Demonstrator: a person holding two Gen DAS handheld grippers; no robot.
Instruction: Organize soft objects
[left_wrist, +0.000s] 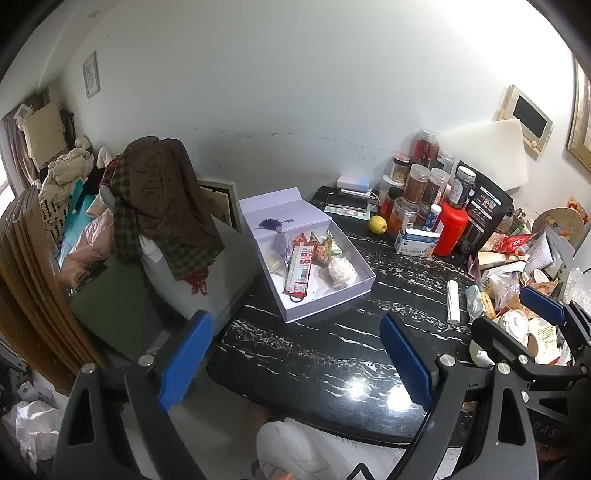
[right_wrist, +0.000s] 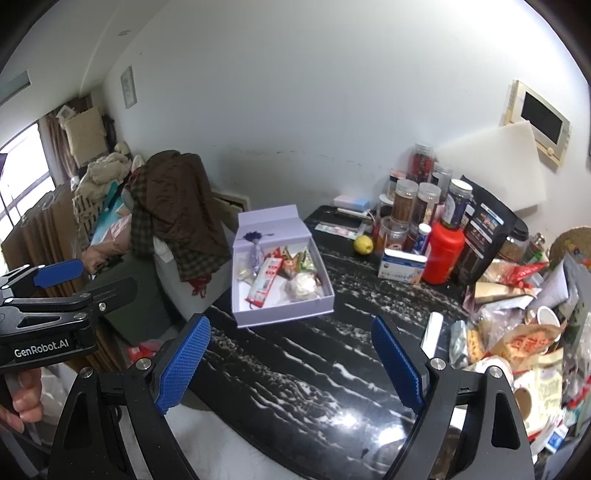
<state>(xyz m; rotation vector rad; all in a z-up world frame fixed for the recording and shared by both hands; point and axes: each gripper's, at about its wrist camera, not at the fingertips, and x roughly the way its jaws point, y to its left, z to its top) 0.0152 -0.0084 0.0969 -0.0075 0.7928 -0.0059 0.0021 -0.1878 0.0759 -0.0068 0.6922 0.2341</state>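
With both the left gripper (left_wrist: 295, 354) and right gripper (right_wrist: 291, 362) gaping empty, approach the open lavender cardboard box (right_wrist: 291, 314) of soft packets at twelve o'clock slowly, descending squarely.

At frame centre the box (left_wrist: 325, 295) is pale lilac, holding a red-and-white packet (left_wrist: 300, 271). The table (left_wrist: 332, 354) is black with white marbled streaks. Behind sit a yellow lemon (left_wrist: 377, 223) and a red bottle (left_wrist: 451, 229). At left, a brown jacket (left_wrist: 166, 192) (green-checked lining). The gripper pads (left_wrist: 186, 356) are blue.
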